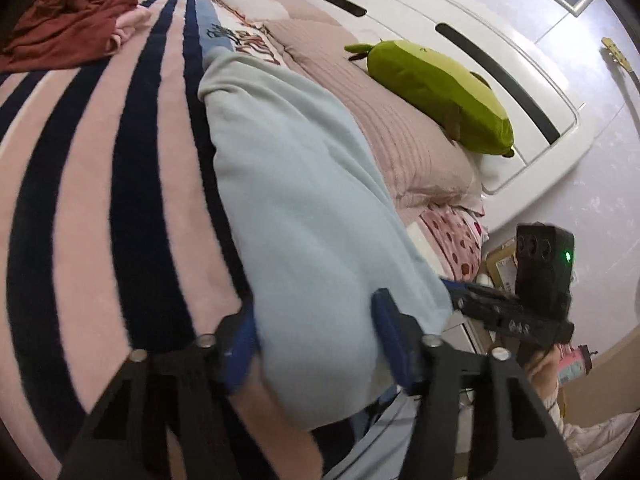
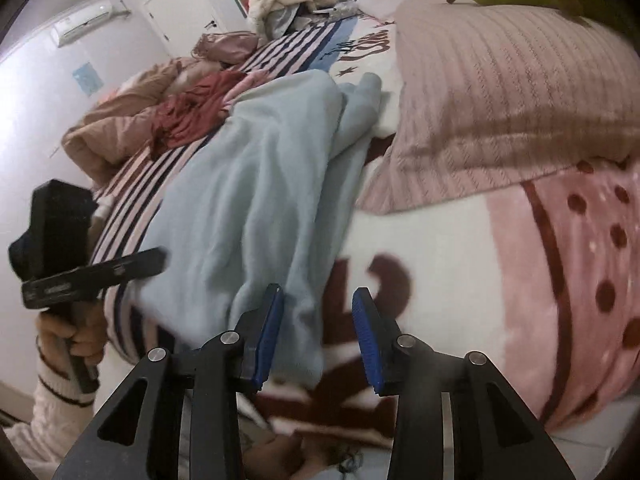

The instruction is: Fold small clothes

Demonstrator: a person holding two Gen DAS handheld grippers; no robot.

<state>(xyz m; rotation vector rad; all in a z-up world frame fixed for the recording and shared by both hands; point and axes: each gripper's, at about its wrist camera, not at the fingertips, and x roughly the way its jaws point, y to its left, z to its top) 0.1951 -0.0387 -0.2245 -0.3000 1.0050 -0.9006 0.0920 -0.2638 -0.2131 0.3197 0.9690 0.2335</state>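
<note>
A light blue garment (image 1: 304, 200) lies along the striped bed cover (image 1: 100, 184), its near end hanging over the bed edge. My left gripper (image 1: 316, 332) is open, with the garment's near end lying between its blue pads, not pinched. The right gripper's body (image 1: 520, 312) shows at the garment's right edge. In the right wrist view the garment (image 2: 256, 200) lies rumpled. My right gripper (image 2: 318, 332) is open, its left pad (image 2: 268, 332) against the garment's near edge. The left gripper's body (image 2: 80, 276) shows at left, held by a hand.
A dark red garment (image 1: 72, 20) is heaped at the far left of the bed. A pink ribbed pillow (image 2: 500, 92) and a green plush toy (image 1: 436, 92) lie to the right. A white headboard (image 1: 480, 40) stands behind. Beige bedding (image 2: 120, 120) is piled at the far end.
</note>
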